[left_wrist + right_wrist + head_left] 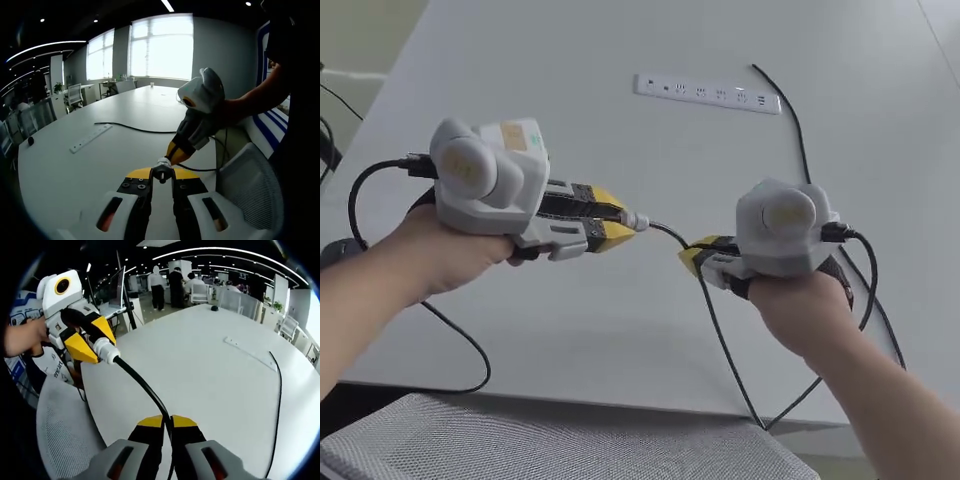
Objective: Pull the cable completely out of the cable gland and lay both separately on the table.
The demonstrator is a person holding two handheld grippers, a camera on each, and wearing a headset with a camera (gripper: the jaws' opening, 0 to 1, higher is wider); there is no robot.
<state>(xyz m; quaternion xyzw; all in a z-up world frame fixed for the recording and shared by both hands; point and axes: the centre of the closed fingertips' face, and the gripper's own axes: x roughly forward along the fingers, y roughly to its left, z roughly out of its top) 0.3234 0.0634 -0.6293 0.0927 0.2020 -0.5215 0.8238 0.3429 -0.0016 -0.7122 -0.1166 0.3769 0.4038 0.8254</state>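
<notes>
The white cable gland sits between the yellow tips of my left gripper, which is shut on it above the white table. A black cable runs out of the gland to my right gripper, shut on it a short way off. The rest of the cable hangs down past the table's front edge. In the left gripper view the gland is gripped end-on at my left gripper. In the right gripper view the cable stretches from my right gripper up to the gland.
A white power strip lies at the far side of the table, with a black cord trailing from it toward the right. A grey mesh chair stands at the front edge. People stand in the office behind.
</notes>
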